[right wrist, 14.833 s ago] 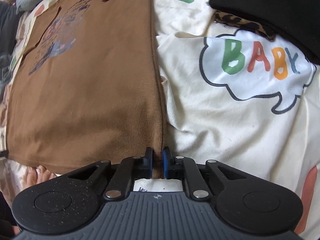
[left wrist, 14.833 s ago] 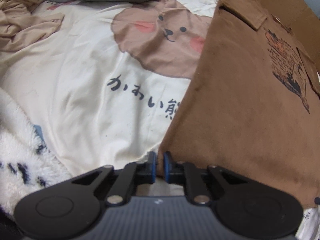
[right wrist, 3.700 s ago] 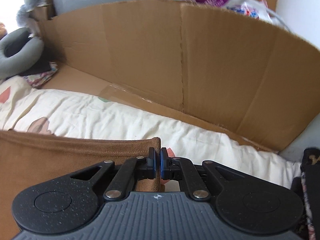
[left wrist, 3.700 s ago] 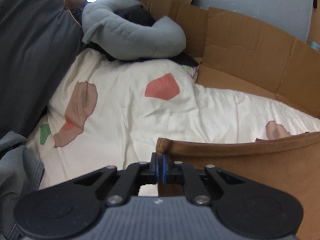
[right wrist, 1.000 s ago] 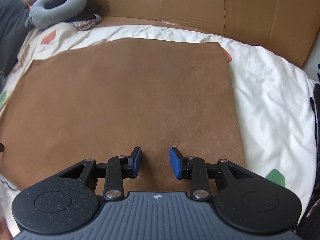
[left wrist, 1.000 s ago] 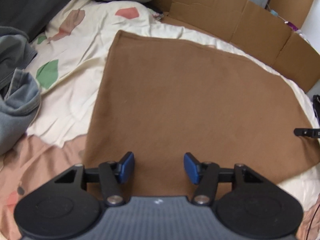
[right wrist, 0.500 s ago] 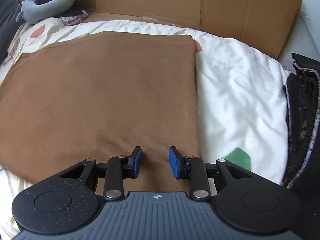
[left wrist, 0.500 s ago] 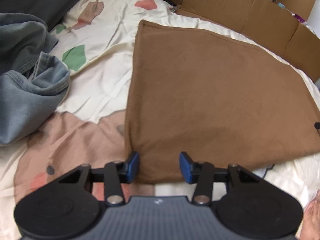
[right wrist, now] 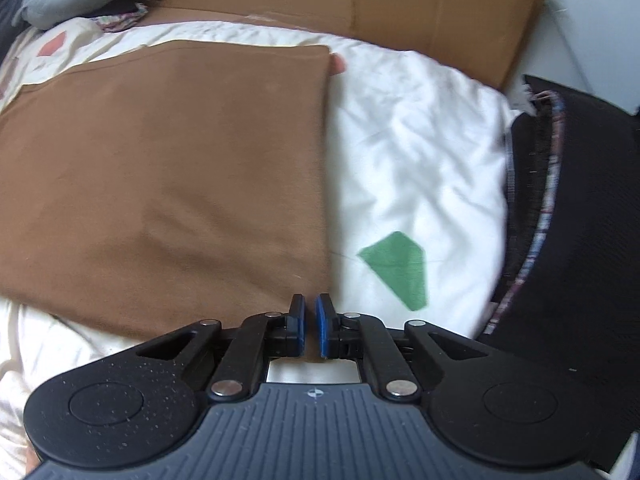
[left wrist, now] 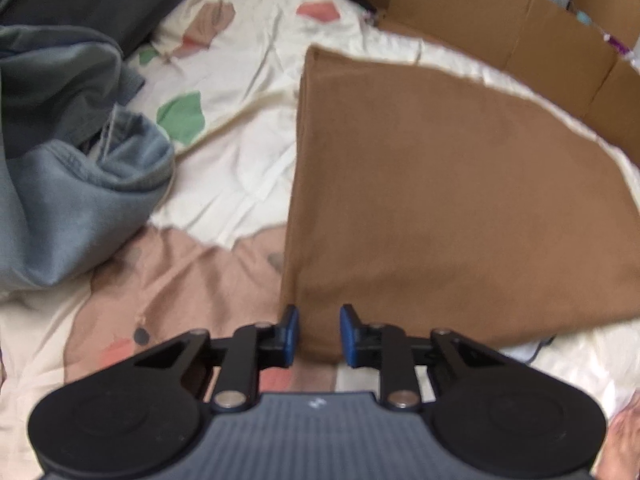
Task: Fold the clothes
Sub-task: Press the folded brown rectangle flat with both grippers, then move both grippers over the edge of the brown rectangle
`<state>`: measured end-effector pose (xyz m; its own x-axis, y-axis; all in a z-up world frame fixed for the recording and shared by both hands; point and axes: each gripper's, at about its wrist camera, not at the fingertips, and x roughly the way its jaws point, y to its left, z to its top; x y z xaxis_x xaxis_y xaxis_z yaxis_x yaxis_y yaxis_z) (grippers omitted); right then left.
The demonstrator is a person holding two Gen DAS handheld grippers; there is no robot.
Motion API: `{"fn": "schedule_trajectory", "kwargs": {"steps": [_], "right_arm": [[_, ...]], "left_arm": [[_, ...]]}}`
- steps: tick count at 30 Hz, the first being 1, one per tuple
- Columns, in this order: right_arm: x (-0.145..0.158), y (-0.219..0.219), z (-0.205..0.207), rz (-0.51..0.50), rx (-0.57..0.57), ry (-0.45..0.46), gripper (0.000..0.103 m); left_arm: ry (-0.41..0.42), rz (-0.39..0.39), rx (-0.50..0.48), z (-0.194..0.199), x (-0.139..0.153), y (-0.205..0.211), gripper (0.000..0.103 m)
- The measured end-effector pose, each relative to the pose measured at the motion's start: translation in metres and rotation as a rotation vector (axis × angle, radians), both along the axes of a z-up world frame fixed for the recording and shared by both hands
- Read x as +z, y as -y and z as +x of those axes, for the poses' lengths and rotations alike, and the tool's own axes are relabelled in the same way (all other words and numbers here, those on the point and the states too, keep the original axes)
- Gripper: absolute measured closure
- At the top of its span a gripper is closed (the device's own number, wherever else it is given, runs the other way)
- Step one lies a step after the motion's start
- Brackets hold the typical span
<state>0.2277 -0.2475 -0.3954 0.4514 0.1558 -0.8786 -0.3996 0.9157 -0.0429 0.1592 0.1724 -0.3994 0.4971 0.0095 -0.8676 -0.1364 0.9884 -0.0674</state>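
On the cream printed bedding [left wrist: 248, 168], a folded brown garment [left wrist: 440, 200] lies flat and smooth, plain side up, its long axis running left to right across the bed. Left gripper [left wrist: 319, 336] is closing around the near-left corner, pads not yet pressing; right gripper [right wrist: 310, 330] is closing, nearly together, at the near-right corner.

Both tools point steeply down at the bed, the left tool [left wrist: 319, 335] closing with its blue pads still clearly apart over the brown garment's [left wrist: 440, 200] near left corner, the right tool [right wrist: 310, 326] closing to a narrow slit at the near right corner.
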Motion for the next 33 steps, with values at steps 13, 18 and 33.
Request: {"fn": "schedule_trajectory", "kwargs": {"steps": [13, 18, 33], "right_arm": [[0.010, -0.056, -0.008, 0.156, 0.067, -0.036, 0.092], [0.002, -0.086, -0.014, 0.162, 0.109, -0.077, 0.092], [0.002, -0.153, -0.052, 0.200, 0.317, -0.191, 0.090]], "left_arm": [[0.070, -0.121, -0.165, 0.025, 0.008, 0.068, 0.077], [0.037, -0.154, -0.251, 0.032, -0.010, 0.101, 0.076], [0.030, -0.184, -0.379, 0.022, -0.023, 0.151, 0.073]]}}
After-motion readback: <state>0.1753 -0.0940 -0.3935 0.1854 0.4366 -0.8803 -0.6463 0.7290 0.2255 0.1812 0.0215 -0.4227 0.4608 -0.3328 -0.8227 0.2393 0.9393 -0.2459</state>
